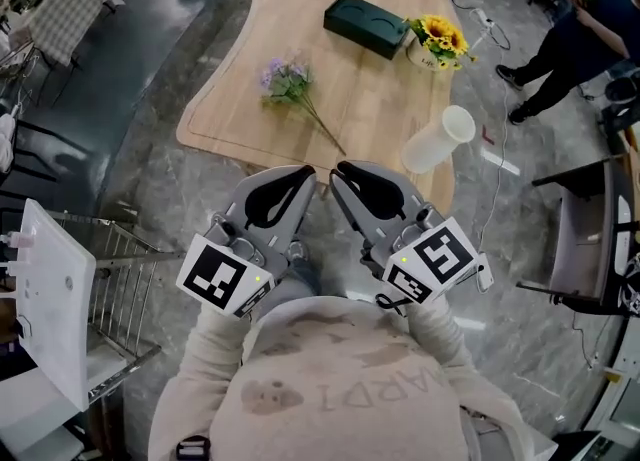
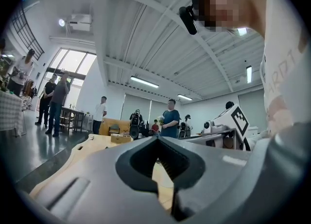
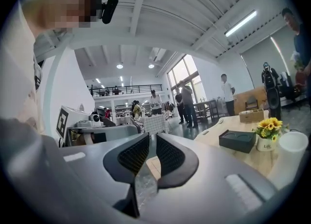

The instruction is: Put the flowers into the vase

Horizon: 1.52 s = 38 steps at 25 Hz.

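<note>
Nearest, a pale sweater front with printed letters, only partly readable. Just ahead, close to the chest on bent elbows, the left tool (image 1: 308, 175), tips pressed together on nothing, and the right tool (image 1: 338, 167), a thin slit apart, also empty; both aimed at the worktop (image 1: 240, 109), tips almost meeting, a black-and-white square marker on each cube. Below them, a strip of bare grey floor before the worktop's rounded near edge. Past that edge, flowers (image 1: 288, 82) flat on the wood, bare board all round. To the right, the white vase (image 1: 438, 139) upright by the edge, well apart from them. Further back, a dark box (image 1: 365, 24) and a sunflower pot (image 1: 437, 44), label too small to read
</note>
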Each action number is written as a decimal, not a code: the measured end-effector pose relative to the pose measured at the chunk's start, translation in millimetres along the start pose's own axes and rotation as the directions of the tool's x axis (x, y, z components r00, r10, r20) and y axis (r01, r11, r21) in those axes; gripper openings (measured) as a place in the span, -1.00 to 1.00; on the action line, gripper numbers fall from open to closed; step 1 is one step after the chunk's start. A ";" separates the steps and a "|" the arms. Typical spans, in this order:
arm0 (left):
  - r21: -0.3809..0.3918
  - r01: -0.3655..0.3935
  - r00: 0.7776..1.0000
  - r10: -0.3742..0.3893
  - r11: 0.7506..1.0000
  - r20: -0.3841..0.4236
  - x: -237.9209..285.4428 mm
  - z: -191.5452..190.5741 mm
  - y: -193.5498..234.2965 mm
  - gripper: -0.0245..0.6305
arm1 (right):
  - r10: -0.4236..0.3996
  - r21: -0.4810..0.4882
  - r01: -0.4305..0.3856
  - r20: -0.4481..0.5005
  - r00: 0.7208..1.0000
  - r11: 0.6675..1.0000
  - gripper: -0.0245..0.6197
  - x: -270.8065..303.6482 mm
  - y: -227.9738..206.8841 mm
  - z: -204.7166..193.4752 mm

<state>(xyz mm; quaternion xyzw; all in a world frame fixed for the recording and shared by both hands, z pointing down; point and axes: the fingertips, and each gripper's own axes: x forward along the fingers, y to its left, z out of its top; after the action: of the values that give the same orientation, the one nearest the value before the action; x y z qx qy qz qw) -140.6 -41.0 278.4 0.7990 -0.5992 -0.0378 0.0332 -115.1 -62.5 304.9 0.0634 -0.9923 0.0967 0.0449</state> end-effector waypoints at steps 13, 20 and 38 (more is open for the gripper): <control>0.004 0.077 0.997 -0.077 0.997 0.010 -9.1 -7.0 85.3 -0.92 | -0.110 0.000 0.112 -0.156 0.982 0.994 -0.68 103.8 -37.7 -26.8; -0.026 0.070 0.998 -0.069 0.997 0.010 -0.5 -12.2 104.4 -0.92 | -0.168 -0.061 0.156 -0.371 0.914 0.986 -0.60 130.5 -84.3 -70.9; -0.113 -0.086 0.996 0.084 0.990 -0.028 30.9 -33.2 175.3 -0.92 | -0.095 -0.048 0.095 -0.811 0.577 0.994 -0.40 191.8 -188.6 -203.3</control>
<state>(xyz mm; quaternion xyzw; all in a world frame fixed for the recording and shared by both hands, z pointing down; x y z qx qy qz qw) -296.1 -119.4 328.0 0.7700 -0.6290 -0.0615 0.0873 -263.6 -228.4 558.1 0.0651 -0.8572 0.1129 0.4982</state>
